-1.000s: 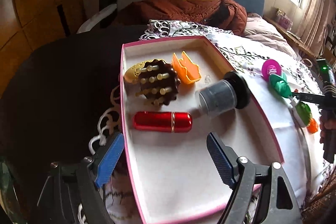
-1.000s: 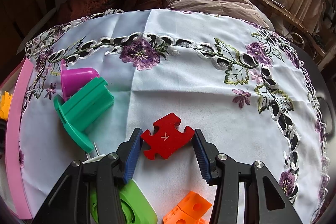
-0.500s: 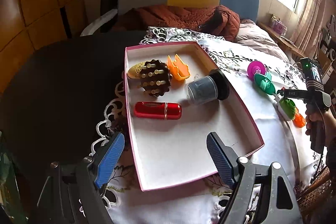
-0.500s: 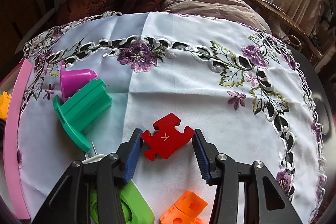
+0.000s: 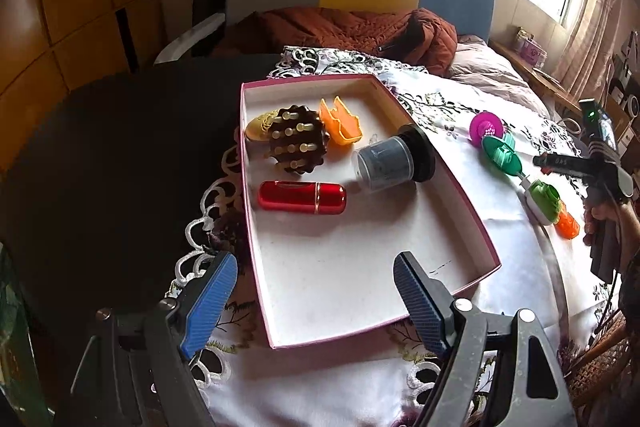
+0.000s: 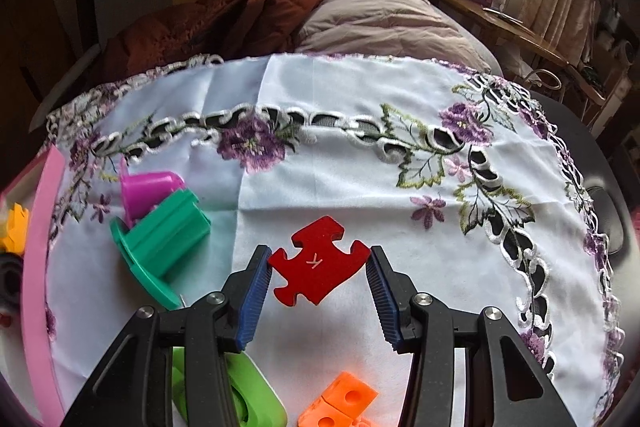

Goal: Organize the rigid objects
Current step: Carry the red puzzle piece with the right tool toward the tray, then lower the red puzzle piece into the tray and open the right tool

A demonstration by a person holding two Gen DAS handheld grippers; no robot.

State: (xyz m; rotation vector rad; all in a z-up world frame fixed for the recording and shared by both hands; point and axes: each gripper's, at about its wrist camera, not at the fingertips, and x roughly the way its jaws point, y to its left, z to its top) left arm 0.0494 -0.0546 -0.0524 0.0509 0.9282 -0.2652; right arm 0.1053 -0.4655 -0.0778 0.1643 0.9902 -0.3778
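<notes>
A red puzzle piece (image 6: 316, 275) marked K sits between the blue pads of my right gripper (image 6: 318, 255), which is shut on it just over the embroidered white cloth (image 6: 360, 99). I cannot tell whether the piece is off the cloth. My left gripper (image 5: 314, 267) stands open and empty above the near end of a pink-rimmed box (image 5: 472, 215). Inside the box lie a red cylinder (image 5: 302, 197), a grey jar with a black lid (image 5: 386, 165), a brown studded disc (image 5: 298, 143), an orange clip (image 5: 340, 123) and a yellow item (image 5: 260, 123).
Loose on the cloth beside the box rim (image 6: 36, 267) are a magenta cup (image 6: 148, 187), a teal spool (image 6: 160, 243), a lime-green piece (image 6: 248, 399) and an orange block (image 6: 340, 403). A hand (image 5: 600, 215) shows at the far right. Jackets and a headboard lie beyond.
My left gripper has drawn back and up from the box, so the whole box now shows. The right gripper keeps its hold on the red piece, with only a slight tilt.
</notes>
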